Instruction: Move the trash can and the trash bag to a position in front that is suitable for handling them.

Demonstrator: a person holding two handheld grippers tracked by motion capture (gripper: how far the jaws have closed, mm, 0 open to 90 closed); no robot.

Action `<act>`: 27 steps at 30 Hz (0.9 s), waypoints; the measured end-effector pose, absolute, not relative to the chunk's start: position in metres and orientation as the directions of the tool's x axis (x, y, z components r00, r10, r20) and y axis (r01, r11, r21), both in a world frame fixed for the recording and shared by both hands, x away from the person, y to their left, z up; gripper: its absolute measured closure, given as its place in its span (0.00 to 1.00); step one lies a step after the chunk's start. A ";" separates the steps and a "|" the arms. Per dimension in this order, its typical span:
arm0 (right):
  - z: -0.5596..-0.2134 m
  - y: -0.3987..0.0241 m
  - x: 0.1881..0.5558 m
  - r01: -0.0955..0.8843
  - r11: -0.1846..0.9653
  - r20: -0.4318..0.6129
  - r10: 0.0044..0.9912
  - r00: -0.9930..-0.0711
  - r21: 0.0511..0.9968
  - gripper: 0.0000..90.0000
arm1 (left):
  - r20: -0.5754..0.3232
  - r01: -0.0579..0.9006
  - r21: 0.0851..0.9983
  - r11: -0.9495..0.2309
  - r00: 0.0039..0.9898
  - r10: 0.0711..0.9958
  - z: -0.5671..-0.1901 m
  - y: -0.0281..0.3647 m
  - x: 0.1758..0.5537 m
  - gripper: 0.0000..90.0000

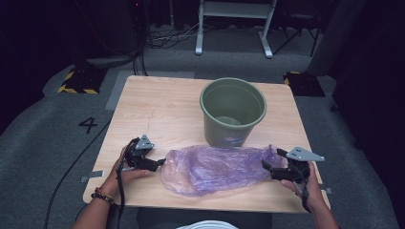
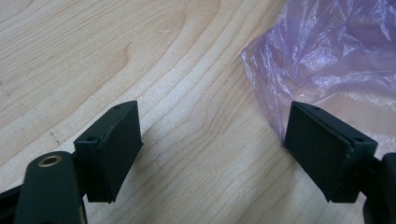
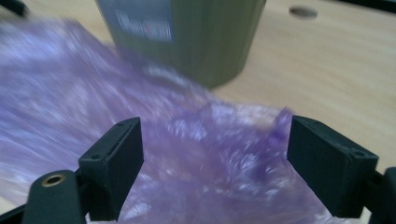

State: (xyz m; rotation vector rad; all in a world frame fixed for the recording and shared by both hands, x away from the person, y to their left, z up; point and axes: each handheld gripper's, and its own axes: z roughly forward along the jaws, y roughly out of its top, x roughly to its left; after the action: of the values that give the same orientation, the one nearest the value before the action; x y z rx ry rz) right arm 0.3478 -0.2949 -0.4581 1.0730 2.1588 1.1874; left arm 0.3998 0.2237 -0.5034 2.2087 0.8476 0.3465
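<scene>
High view: crumpled translucent purple plastic bag point(image 1: 215, 168) lies flat on light wooden table point(image 1: 157, 105), in front of upright olive-green plastic bucket point(image 1: 232, 110), between left gripper point(image 1: 160, 163) and right gripper point(image 1: 265, 168). Left gripper view: jaws wide, empty, bag edge point(image 2: 327, 60) beside one pad. Right gripper view: jaws wide over the bag point(image 3: 205, 154), gripping nothing. Risk: thin film slips out if pinched shallow.

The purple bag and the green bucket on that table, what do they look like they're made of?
The crumpled translucent purple bag looks like thin plastic film: see-through, wrinkled, with glossy creases. The round green bucket seems to be rigid moulded plastic, matte with a smooth rolled rim. The pale table shows wood grain, possibly laminate.
</scene>
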 end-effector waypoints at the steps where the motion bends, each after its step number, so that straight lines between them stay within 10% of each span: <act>1: -0.464 -0.292 0.350 0.427 0.336 -0.024 0.808 -0.589 0.839 0.21 | -0.011 0.469 0.719 -0.513 0.746 0.666 -0.503 0.224 0.400 0.21; 22: -0.503 -0.295 0.394 0.562 0.374 -0.003 0.834 -0.551 0.738 0.19 | -0.011 0.469 0.718 -0.514 0.747 0.665 -0.503 0.224 0.400 0.21; 27: -0.502 -0.296 0.396 0.539 0.380 0.001 0.817 -0.577 0.751 0.39 | -0.007 0.464 0.718 -0.518 0.750 0.662 -0.503 0.224 0.400 0.21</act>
State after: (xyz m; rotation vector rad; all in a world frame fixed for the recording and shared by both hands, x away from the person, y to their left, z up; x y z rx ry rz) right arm 0.3956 -0.2963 -0.5019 1.1784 2.2743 1.0297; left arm 0.4003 0.2238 -0.5034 2.2126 0.8408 0.3469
